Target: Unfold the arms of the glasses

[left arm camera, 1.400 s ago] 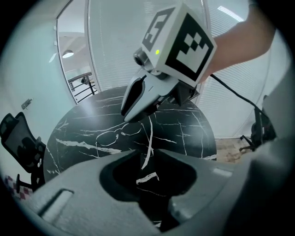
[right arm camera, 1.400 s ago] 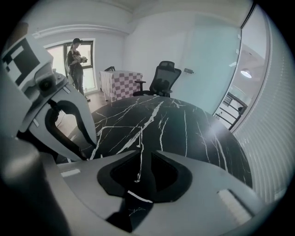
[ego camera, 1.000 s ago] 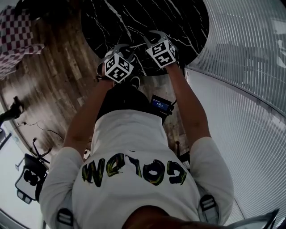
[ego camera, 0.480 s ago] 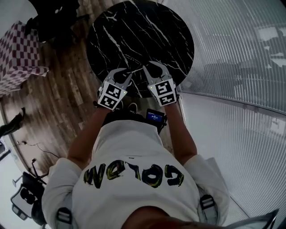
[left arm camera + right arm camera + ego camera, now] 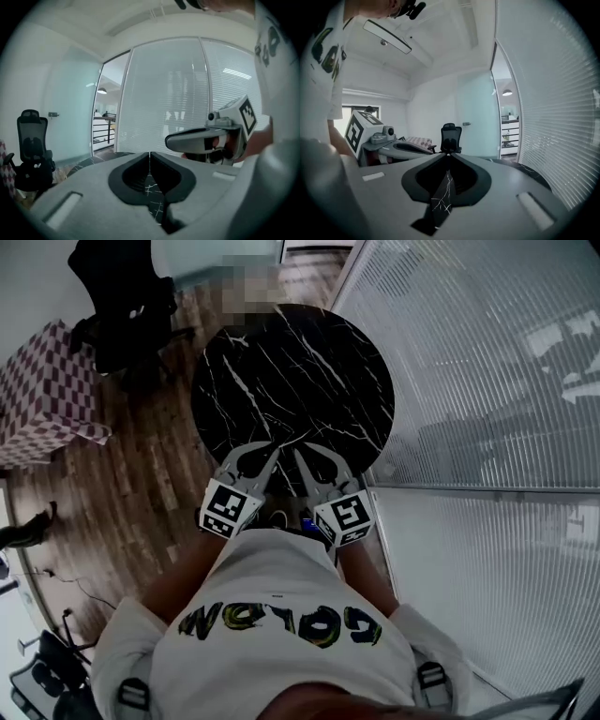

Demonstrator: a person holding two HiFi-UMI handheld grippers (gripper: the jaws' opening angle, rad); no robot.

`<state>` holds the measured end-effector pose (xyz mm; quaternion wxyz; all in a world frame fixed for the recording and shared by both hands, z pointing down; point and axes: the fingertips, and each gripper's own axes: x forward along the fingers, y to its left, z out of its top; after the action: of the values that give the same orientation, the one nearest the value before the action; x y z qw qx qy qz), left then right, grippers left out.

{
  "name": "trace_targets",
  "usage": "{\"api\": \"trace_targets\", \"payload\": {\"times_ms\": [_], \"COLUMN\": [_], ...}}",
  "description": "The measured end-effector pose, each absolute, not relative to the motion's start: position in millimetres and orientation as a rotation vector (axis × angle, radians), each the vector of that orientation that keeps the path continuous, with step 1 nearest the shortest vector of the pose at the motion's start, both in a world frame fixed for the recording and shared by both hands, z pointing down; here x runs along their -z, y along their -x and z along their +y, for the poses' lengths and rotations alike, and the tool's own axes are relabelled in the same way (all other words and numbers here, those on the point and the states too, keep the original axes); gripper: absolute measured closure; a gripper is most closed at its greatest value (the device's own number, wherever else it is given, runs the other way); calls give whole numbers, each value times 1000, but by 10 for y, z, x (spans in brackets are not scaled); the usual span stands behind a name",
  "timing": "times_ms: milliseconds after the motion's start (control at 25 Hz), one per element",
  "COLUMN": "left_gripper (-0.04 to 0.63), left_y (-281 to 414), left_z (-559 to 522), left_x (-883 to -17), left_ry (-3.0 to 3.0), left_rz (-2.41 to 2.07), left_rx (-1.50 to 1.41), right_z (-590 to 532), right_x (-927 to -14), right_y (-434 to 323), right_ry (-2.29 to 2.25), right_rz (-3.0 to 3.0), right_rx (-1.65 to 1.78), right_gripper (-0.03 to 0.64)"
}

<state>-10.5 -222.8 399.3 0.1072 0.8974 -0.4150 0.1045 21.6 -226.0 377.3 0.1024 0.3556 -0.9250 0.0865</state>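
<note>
No glasses show in any view. The round black marble table (image 5: 295,381) lies bare in the head view. Both grippers are held side by side just off its near edge, in front of the person's chest. My left gripper (image 5: 260,454) points toward the table; its jaws are closing, the tips (image 5: 149,153) meet and nothing is between them. My right gripper (image 5: 312,456) is beside it; its jaws are closing too, the tips (image 5: 448,153) touch with nothing held. Each gripper view shows the other gripper alongside.
A black office chair (image 5: 122,306) stands beyond the table at the left. A checkered cloth-covered block (image 5: 42,390) is on the wooden floor at the far left. A glass wall with blinds (image 5: 487,381) runs along the right.
Both grippers rose from near the table's surface toward the person's chest and their jaws came together. The head view now takes in the whole tabletop.
</note>
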Motion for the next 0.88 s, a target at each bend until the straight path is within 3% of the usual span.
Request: {"api": "trace_targets", "payload": {"times_ms": [440,880], "left_gripper": [591,591], "left_y": [54,28], "left_z": [-1882,-1688], "left_x": [-3121,-2894], "left_ry": [-2716,-2749], "left_rz": [-1168,-1160], "left_rx": [-34,34], "right_z": [-1842,-1623], "right_x": [-2969,-2712], "right_y": [-272,-162], "right_ry": [-1108,-1089], "right_rz": [-2829,-2892], "right_rx": [-197,-186], "right_gripper": [606,615]}}
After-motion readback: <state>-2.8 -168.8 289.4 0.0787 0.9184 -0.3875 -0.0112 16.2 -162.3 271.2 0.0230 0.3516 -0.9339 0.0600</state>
